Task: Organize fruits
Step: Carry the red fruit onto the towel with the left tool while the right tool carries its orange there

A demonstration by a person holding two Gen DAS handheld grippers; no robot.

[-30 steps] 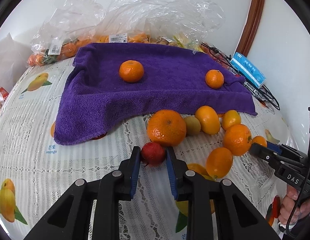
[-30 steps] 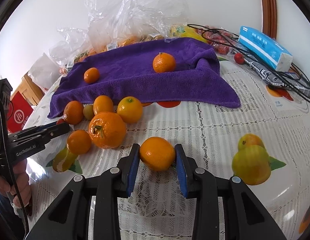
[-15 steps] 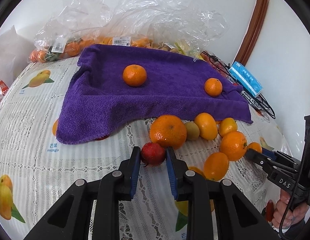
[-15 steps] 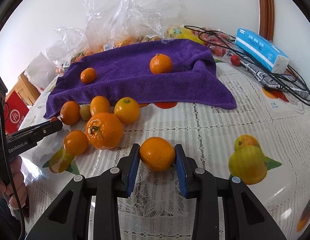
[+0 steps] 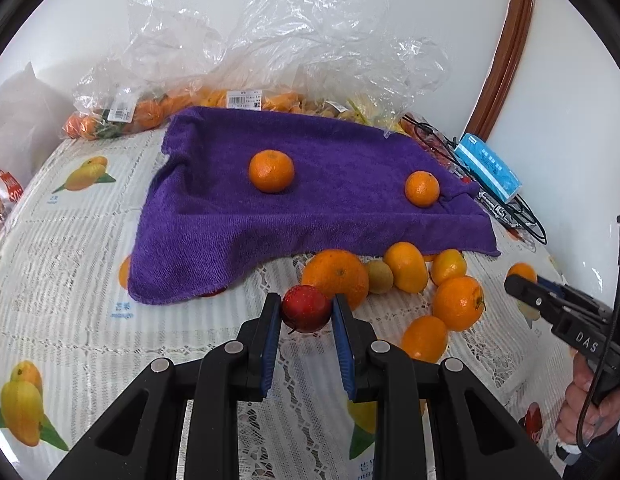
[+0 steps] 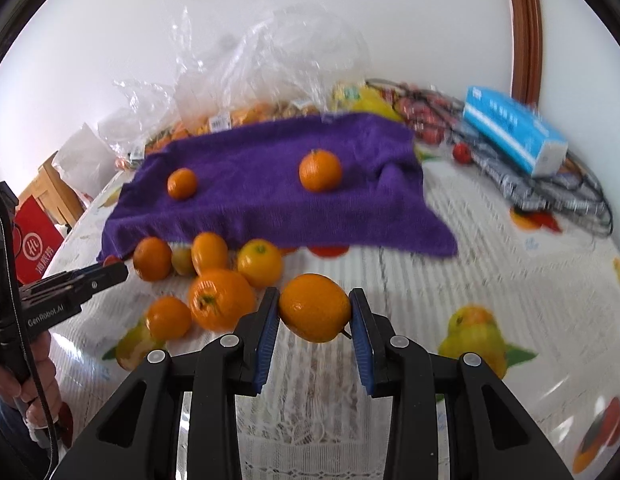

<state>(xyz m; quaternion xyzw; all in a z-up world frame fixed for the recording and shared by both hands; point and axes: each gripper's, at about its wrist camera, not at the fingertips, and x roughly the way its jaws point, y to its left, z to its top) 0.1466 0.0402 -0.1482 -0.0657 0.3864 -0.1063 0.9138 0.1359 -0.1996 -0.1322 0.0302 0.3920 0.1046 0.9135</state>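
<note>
The left gripper (image 5: 306, 312) clamps a small red fruit (image 5: 306, 307); the right gripper (image 6: 314, 312) clamps an orange (image 6: 314, 307). Beyond them, loose oranges (image 5: 405, 280) cluster on the tablecloth (image 5: 62, 248). Farther back, 2 mandarins (image 5: 271, 171) sit on the purple towel (image 5: 329, 208).

Left gripper (image 5: 306, 314) clamping red fruit (image 5: 306, 308) — perhaps a plum, purple towel (image 5: 310, 200) behind

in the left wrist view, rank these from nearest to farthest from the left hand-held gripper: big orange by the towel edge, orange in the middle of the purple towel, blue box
1. Big orange: just behind the left hand-held gripper, slightly right, on the tablecloth.
2. Orange on the purple towel: farther back, near the towel's middle.
3. Blue box: farthest, at the back right by the wall.
</note>
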